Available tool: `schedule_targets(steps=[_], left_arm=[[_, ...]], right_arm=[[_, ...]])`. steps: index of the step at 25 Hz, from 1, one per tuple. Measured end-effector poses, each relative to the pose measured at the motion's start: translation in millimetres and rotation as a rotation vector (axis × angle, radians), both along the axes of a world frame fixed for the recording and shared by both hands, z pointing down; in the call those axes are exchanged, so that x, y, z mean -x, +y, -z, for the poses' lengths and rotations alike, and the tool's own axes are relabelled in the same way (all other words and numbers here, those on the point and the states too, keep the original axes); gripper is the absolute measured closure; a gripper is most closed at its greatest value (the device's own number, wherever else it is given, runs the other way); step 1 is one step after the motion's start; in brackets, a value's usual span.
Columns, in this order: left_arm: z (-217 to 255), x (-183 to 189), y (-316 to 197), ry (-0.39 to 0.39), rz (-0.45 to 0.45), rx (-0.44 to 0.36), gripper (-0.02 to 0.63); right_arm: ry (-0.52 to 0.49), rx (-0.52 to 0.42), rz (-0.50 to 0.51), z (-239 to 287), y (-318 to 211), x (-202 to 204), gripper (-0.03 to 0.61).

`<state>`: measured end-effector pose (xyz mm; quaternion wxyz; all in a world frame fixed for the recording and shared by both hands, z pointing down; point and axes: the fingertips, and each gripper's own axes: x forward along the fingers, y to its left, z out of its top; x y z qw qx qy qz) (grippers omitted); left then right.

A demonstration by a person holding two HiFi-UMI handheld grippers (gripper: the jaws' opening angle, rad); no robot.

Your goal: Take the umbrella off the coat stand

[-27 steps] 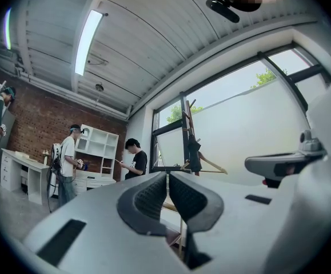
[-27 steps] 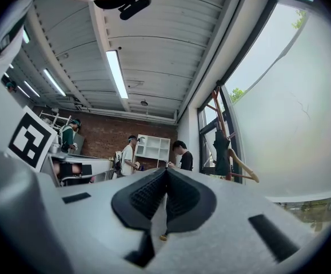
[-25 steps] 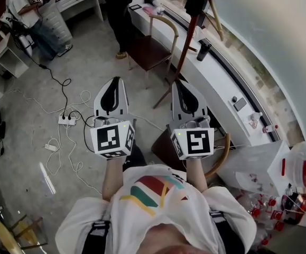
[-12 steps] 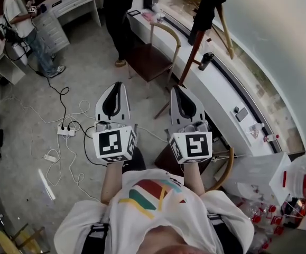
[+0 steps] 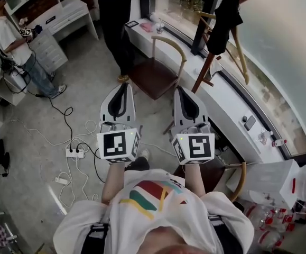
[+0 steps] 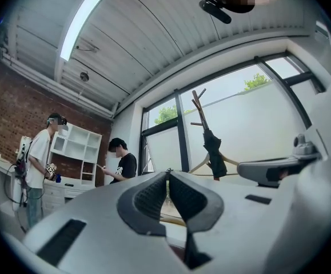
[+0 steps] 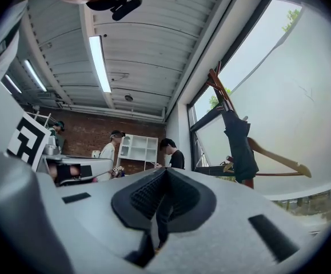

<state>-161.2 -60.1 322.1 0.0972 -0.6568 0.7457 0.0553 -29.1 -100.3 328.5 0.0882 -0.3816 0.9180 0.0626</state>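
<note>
As head view alone shows, cables (image 5: 65, 123).

Ahead of the left hand-held gripper (image 5: 119, 87), bare grey floor (image 5: 84, 83) is left open. The path from the right hand-held gripper (image 5: 182, 89) to the reddish-brown wooden coat stand (image 5: 204, 72) is narrowed by a dark-seated chair with a curved wooden back (image 5: 154, 78), set just beside the stand's legs. The right side is closed off by a long white window surface (image 5: 225, 102). Free air is seen around the black folded umbrella (image 5: 224, 20). Beyond the chair, room is taken by a person in black (image 5: 116, 23).
</note>
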Motion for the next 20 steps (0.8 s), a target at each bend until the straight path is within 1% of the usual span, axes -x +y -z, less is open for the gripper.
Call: schedule_targets(steps=[6,9,11,14,17,20], left_arm=[[17,39,-58,-0.037,-0.060,-0.034,0.600],[22,61,-77,-0.045,-0.074,-0.041,0.600],[28,76,-88,-0.040,-0.076,-0.047,0.600],[39,97,-101,-0.003,-0.073,-0.060,0.600],[43,103,-111,0.026,-0.094,-0.068,0.599],[47,95,-126,0.033,-0.141,-0.058,0.598]], right_arm=[[-0.041,-0.012,-0.072,10,-60,40,0.578],[-0.036,-0.033,-0.082,17,-78,63,0.578],[-0.016,-0.061,-0.099,24,-89,76,0.578],[0.003,-0.088,-0.126,34,-102,88,0.578],[0.001,-0.086,-0.152,38,-112,88,0.578],[-0.013,-0.079,-0.186,42,-125,84,0.578]])
